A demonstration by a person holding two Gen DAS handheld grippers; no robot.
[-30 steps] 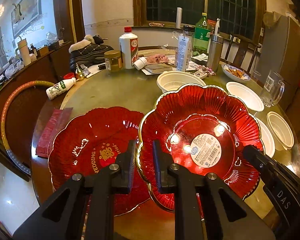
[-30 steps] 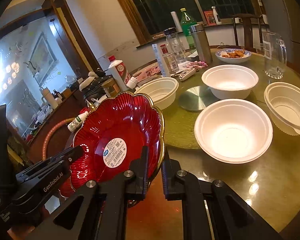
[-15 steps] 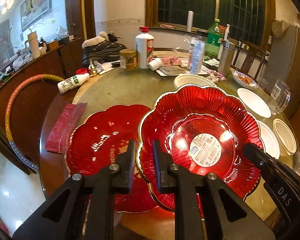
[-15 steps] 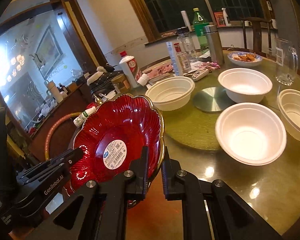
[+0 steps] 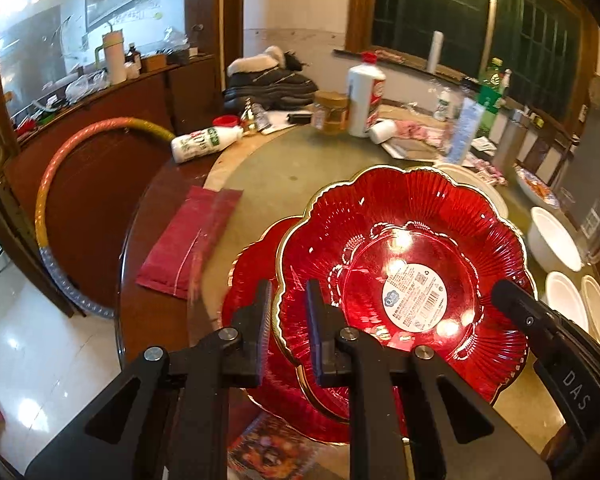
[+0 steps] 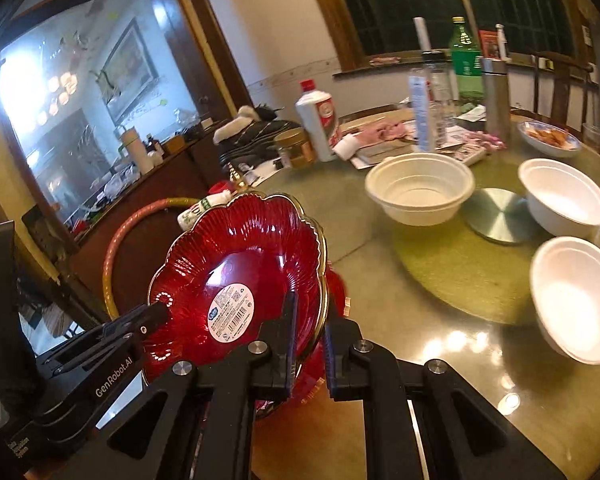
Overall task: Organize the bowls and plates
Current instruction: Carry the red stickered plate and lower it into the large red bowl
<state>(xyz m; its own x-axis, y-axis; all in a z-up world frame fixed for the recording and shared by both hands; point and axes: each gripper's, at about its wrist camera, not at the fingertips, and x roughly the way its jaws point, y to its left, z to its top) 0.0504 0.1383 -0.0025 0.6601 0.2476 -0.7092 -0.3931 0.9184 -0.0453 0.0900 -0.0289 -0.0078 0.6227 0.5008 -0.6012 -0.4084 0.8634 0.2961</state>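
Aloft over the second red plate for stacking: labelled red plate, rim pinched on opposite sides by left gripper and right gripper, white bowls beyond.

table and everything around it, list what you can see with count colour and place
red plates: 2, red with gold rim; labelled plate held by both grippers above second plate on table
white bowls: 3, table's right side
food dish: 1, blue-white, far right
metal disc: 1, silver, between bowls
white bottle: 1, red cap, far side
green bottle: 1, back
hoop: 1, multicoloured, left
left gripper: black, shut on rim
right gripper: black, shut on rim
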